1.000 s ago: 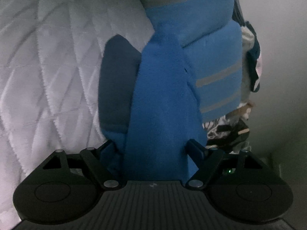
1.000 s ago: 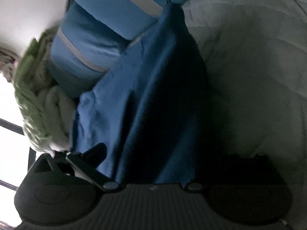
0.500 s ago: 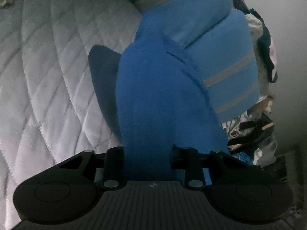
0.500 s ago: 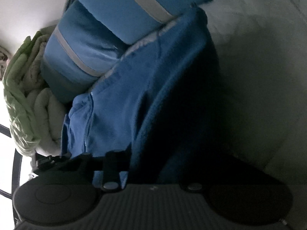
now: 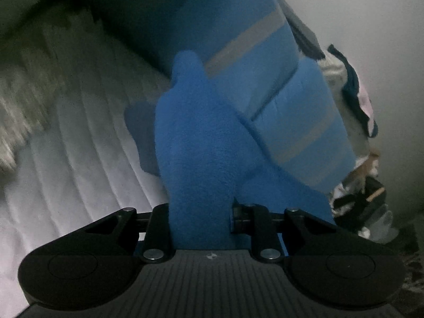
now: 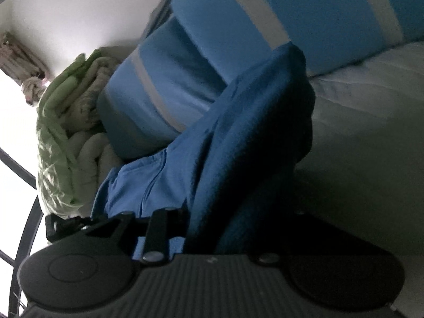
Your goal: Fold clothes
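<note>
A blue fleece garment [image 5: 201, 137] hangs up off the white quilted bed [image 5: 66, 159], bunched into a thick fold. My left gripper [image 5: 200, 212] has that fold between its fingers, which press on both sides; its jaws are still closing. In the right wrist view the same garment [image 6: 238, 132] drapes away from my right gripper [image 6: 206, 228], showing a seam and a lighter inner side. The right jaws are also closing on the cloth. Only the left finger [image 6: 159, 228] shows; the other is lost in shadow behind the cloth.
Two blue pillows with grey stripes [image 5: 265, 34] [image 6: 318, 8] lie stacked behind the garment. A folded green blanket [image 6: 58, 132] sits beside them, with a black metal frame [image 6: 23, 238] below it. Mixed clothes [image 5: 352, 100] are piled by the wall.
Both grippers went from open around the cloth to clamped on it. Both then rose, lifting the garment off the bed, and the views tilted.
</note>
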`<state>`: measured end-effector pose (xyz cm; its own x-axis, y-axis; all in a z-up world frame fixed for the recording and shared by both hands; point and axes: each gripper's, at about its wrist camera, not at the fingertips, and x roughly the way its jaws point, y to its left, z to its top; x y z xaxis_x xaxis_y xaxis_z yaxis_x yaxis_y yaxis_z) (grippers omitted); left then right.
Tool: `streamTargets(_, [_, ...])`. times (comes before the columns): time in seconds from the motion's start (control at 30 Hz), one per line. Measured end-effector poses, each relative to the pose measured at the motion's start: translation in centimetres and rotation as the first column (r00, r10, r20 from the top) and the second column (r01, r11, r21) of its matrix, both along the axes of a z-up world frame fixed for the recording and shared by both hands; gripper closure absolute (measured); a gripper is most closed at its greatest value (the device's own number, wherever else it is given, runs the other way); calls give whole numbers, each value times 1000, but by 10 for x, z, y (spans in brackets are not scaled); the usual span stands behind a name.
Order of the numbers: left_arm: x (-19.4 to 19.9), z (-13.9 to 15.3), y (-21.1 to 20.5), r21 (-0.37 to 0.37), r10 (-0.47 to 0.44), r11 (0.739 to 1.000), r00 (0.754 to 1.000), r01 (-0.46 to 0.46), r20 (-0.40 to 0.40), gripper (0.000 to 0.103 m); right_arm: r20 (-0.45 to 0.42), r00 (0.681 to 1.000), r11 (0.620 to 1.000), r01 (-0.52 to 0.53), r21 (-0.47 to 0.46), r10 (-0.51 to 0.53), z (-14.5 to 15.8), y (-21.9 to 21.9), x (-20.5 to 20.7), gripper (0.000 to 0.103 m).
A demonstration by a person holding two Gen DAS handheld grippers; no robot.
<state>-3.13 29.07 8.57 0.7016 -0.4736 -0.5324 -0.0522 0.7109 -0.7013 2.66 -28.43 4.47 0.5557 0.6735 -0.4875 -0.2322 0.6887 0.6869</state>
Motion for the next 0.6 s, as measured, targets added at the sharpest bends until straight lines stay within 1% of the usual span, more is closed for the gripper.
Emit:
streamTargets(0.1, [-2,25,23,58,24,998,999,-25,21,81,14,1000,1000,-20,12,20,8,32,7,74])
streamTargets(0.2, [-6,51,48,142,51,988,998,-57,46,81,32,999,998,-42,42,41,14,67,15,74])
streamTargets(0.3, [-8,74,70,220,84,971,995,-95,58,81,51,997,995,-69,67,65,17,104,24,74])
streamTargets(0.33, [-9,80,78,252,92,962,994,-105,62,81,53,996,995,-80,67,76,16,118,26,74])
streamTargets(0.37, [-10,83,84,300,93,948,993,-109,66,80,55,995,994,-91,68,87,14,131,29,74])
streamTargets(0.4, [-9,85,90,357,89,928,994,-108,69,79,57,994,992,-102,68,98,13,145,32,73])
streamTargets(0.43, [-5,81,91,442,72,892,995,-95,68,72,51,993,992,-109,63,106,8,158,34,68])
streamTargets(0.47, [-1,75,93,519,61,851,996,-84,61,61,27,994,994,-107,30,107,-4,172,35,50])
streamTargets(0.5, [5,61,97,579,74,811,997,-79,32,56,1,994,993,-109,-36,109,-13,184,37,34])
streamTargets(0.53, [13,42,103,628,115,775,993,-77,-20,44,-12,994,990,-105,-98,105,-20,193,38,24])
streamTargets(0.57, [18,26,107,661,168,746,984,-84,-65,41,5,996,985,-85,-152,86,-21,195,36,24])
streamTargets(0.6, [22,10,111,697,224,711,970,-95,-96,42,23,997,977,-63,-206,69,-22,196,33,23])
